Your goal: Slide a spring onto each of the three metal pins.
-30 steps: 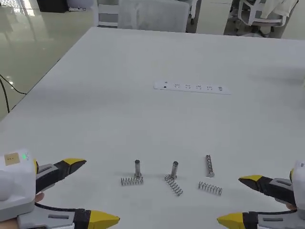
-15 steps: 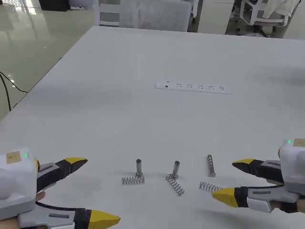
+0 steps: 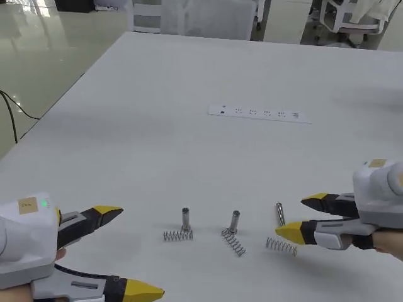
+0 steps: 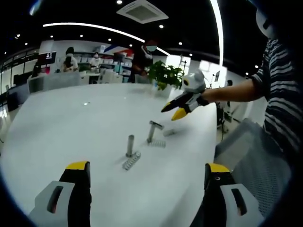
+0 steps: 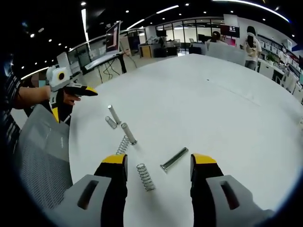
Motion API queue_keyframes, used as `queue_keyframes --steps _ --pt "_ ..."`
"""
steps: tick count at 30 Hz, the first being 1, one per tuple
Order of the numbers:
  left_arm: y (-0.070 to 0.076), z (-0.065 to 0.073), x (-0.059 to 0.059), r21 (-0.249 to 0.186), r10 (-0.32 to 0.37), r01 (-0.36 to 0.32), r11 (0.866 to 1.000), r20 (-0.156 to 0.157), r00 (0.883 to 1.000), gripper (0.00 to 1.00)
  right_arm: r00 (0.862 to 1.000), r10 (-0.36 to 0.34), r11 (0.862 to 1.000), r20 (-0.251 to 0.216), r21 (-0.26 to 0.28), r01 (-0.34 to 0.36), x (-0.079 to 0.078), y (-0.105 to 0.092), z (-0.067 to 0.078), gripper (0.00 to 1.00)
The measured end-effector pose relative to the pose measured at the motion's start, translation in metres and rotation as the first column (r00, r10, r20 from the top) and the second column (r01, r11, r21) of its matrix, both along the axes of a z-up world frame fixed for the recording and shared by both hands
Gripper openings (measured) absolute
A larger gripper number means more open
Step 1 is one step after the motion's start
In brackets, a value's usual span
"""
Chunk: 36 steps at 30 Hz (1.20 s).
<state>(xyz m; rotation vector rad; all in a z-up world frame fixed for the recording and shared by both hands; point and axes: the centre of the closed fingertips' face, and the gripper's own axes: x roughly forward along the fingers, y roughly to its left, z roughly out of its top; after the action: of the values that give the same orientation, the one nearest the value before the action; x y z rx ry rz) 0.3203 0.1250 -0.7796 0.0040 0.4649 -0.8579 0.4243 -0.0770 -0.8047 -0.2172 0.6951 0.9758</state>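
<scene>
Three short metal pins sit near the table's front edge. The left pin and middle pin stand upright; the right pin lies flat. A loose spring lies by each: left spring, middle spring, right spring. My right gripper is open just right of the lying pin and its spring, both between its yellow fingertips' lines, nothing held. My left gripper hangs open and wide, left of the left pin and its spring.
A white power strip lies flush in the white table further back. Office chairs stand beyond the far edge. The table's left edge drops to a glossy floor with a black cable.
My right gripper has moved forward and left from the lower right corner to just beside the lying pin and its spring. The left gripper has barely moved. Pins and springs lie as before.
</scene>
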Motion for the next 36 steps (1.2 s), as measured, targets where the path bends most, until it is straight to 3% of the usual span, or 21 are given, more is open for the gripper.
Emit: queue_keyframes --steps 9,14,20,28,36 --pt "0.005 -0.002 -0.001 0.003 0.014 -0.014 1.0 -0.005 1.0 0.96 0.996 -0.058 0.998 -0.064 -0.041 0.056 0.014 0.001 -0.012 0.44" --pt "0.006 -0.003 -0.001 0.012 0.016 -0.016 1.0 -0.01 1.0 0.96 0.99 -0.101 0.995 -0.101 -0.023 0.099 0.022 0.002 -0.013 0.37" --pt "0.003 0.004 0.004 0.007 0.012 -0.012 1.0 0.003 1.0 0.96 0.984 -0.138 0.99 -0.116 -0.051 0.133 0.03 0.002 -0.015 0.29" --pt "0.002 0.001 0.003 0.008 0.008 -0.008 1.0 -0.003 1.0 0.96 0.965 -0.197 0.979 -0.17 -0.087 0.185 0.035 0.002 -0.029 0.21" --pt "0.004 -0.001 0.002 0.011 0.012 -0.012 1.0 -0.01 1.0 0.96 0.933 -0.272 0.961 -0.237 -0.106 0.254 0.038 -0.004 -0.04 0.17"
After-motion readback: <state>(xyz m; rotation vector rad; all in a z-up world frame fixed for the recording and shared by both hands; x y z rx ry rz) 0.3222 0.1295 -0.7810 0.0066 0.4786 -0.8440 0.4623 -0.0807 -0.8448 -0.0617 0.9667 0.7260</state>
